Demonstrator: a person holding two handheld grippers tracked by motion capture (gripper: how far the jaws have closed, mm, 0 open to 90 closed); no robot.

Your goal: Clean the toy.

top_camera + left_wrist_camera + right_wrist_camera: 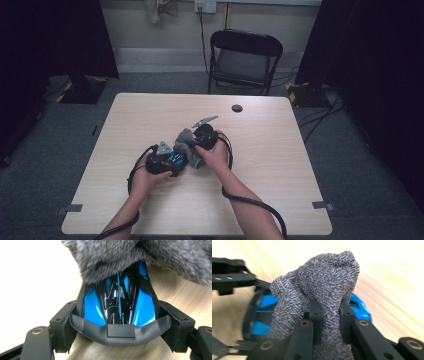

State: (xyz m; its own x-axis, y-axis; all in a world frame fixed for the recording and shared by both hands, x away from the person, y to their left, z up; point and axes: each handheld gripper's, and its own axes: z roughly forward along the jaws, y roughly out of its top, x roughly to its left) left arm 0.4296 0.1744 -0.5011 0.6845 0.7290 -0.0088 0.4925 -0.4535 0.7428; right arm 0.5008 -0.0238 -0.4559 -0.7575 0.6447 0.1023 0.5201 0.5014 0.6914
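The blue and black toy car [117, 307] sits near the middle of the bench [280, 165], slightly toward the near edge, clamped across its body by the left hand-held gripper [117, 325]. In the left gripper view both pads press on the car's flanks, with the dark rear bumper toward the camera and the glossy blue panels running away from it. The jaws stand wide, yet they grip the car rather than stand free.

A grey cloth [319, 290] lies draped over the car's far end and is touching it. The right hand-held gripper [329, 315] pinches a fold of this cloth: in the right gripper view its two black jaws are pressed together with the fabric bunched between them, and the blue of the car shows just beside and under the cloth on both sides.

In the high view the left hand [147, 175] and right hand [215, 155] meet close together over the car, forearms coming in from the near edge, each gripper's cable trailing back across the bench.

A small dark round disc [237, 108] lies near the far edge, well apart from the work. A black folding chair [244, 60] stands on the floor beyond the far edge.
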